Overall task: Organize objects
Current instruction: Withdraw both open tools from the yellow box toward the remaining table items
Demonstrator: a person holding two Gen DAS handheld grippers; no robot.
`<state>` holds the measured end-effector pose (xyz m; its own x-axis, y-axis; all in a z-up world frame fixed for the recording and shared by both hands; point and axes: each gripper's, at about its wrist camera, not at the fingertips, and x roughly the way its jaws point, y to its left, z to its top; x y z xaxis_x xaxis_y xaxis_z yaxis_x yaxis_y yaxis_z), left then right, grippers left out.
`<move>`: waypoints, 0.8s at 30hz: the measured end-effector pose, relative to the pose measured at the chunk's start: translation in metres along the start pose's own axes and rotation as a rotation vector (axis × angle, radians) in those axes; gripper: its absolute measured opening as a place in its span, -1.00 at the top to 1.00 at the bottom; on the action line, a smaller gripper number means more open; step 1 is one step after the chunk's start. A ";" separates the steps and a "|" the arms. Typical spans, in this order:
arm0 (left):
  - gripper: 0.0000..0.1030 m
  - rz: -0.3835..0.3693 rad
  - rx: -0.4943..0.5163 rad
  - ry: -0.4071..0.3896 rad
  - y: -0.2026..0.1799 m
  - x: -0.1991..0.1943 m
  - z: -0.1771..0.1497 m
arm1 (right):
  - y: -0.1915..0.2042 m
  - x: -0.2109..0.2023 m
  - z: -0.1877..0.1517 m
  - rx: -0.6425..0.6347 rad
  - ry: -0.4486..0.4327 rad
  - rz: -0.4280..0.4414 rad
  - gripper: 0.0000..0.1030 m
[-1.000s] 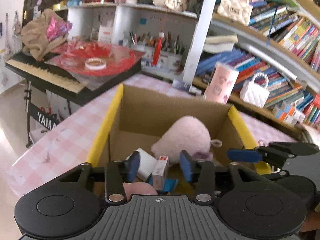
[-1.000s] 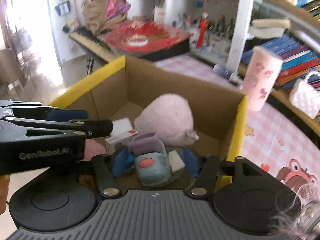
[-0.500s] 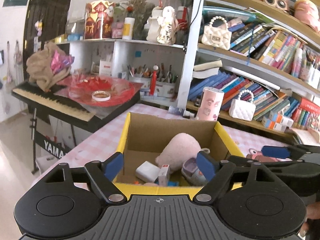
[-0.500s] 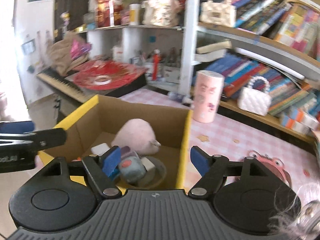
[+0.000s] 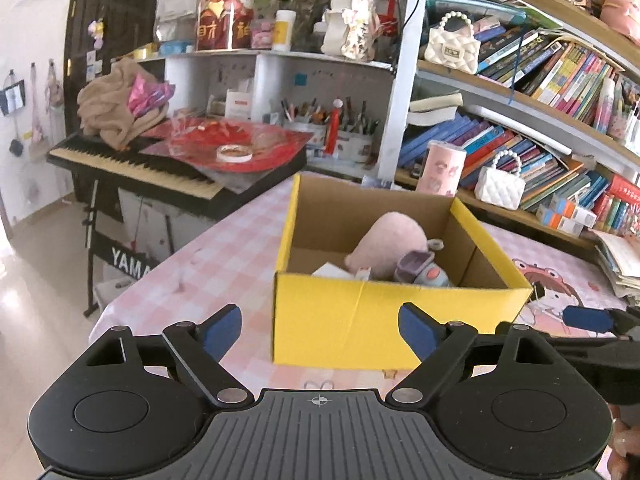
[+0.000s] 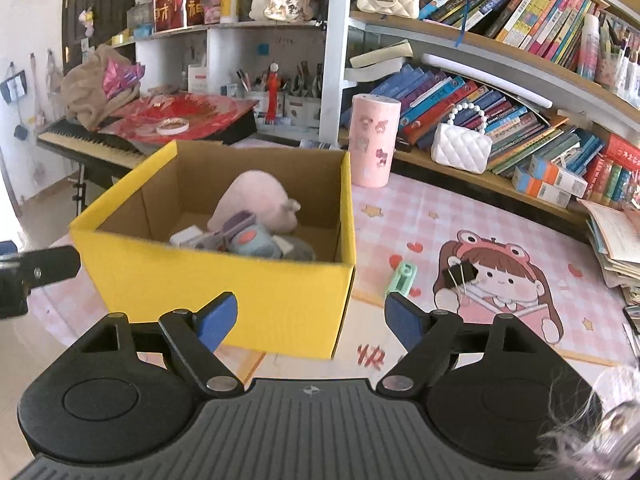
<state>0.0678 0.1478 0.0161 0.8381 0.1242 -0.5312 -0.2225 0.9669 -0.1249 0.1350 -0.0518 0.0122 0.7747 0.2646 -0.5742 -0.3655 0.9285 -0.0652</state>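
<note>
Yellow box [image 6: 224, 284] already holds the plush [image 6: 256, 200], toy car [image 6: 252, 240] and small boxes. Both grippers, left [image 5: 320, 328] and right [image 6: 308, 316], have just opened: jaws wide, nothing between them. Green stapler [image 6: 402, 278] and binder clip [image 6: 460, 274] are still on the table [image 6: 420, 216], likely next.

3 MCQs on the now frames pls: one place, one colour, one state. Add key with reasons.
1. Where does the green stapler lie?
A. in the box
B. on the tablecloth right of the box
C. on the bookshelf

2. What colour is the outside of the box?
A. yellow
B. red
C. white

3. How do the right tongs stand?
A. shut on the plush
B. shut, empty
C. open, empty

Key: B, it lies on the pink cloth by the box's right corner; A, the front wall is yellow; C, blue pads spread wide with nothing between.
</note>
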 end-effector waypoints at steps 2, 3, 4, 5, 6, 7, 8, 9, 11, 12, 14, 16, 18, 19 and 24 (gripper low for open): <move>-0.73 -0.003 -0.004 0.012 0.002 -0.004 -0.005 | 0.005 -0.005 -0.006 -0.012 0.007 -0.004 -0.58; -0.73 -0.005 -0.002 0.019 0.003 -0.006 -0.008 | 0.008 -0.008 -0.010 -0.018 0.011 -0.007 -0.59; -0.73 -0.008 0.002 0.027 0.003 -0.007 -0.010 | 0.010 -0.010 -0.013 -0.024 0.015 -0.008 -0.61; -0.73 -0.008 0.009 0.035 0.003 -0.008 -0.013 | 0.012 -0.012 -0.016 -0.030 0.019 -0.009 -0.62; -0.73 -0.007 0.017 0.042 0.003 -0.010 -0.016 | 0.014 -0.014 -0.018 -0.033 0.023 -0.012 -0.63; -0.74 -0.006 0.025 0.048 0.003 -0.011 -0.018 | 0.015 -0.016 -0.020 -0.034 0.027 -0.014 -0.64; -0.76 -0.004 0.032 0.054 0.003 -0.013 -0.021 | 0.016 -0.018 -0.023 -0.034 0.033 -0.015 -0.64; -0.77 -0.003 0.041 0.060 0.003 -0.014 -0.023 | 0.017 -0.020 -0.025 -0.032 0.037 -0.017 -0.66; -0.80 -0.006 0.054 0.070 0.002 -0.018 -0.028 | 0.019 -0.024 -0.030 -0.028 0.047 -0.022 -0.68; -0.80 -0.009 0.060 0.077 0.001 -0.019 -0.031 | 0.020 -0.026 -0.033 -0.024 0.052 -0.024 -0.69; -0.81 -0.020 0.074 0.095 0.000 -0.021 -0.036 | 0.020 -0.029 -0.038 -0.016 0.066 -0.028 -0.70; -0.81 -0.031 0.087 0.114 -0.002 -0.022 -0.040 | 0.020 -0.032 -0.042 -0.006 0.079 -0.036 -0.71; -0.82 -0.043 0.100 0.127 -0.004 -0.023 -0.044 | 0.019 -0.035 -0.047 0.006 0.090 -0.047 -0.71; -0.82 -0.049 0.105 0.131 -0.005 -0.024 -0.046 | 0.018 -0.037 -0.050 0.011 0.093 -0.052 -0.71; -0.82 -0.081 0.126 0.150 -0.012 -0.027 -0.053 | 0.014 -0.046 -0.061 0.037 0.107 -0.081 -0.73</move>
<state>0.0217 0.1211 -0.0127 0.7653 0.0198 -0.6434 -0.0858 0.9938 -0.0714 0.0629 -0.0667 -0.0125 0.7408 0.1605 -0.6523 -0.2831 0.9552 -0.0866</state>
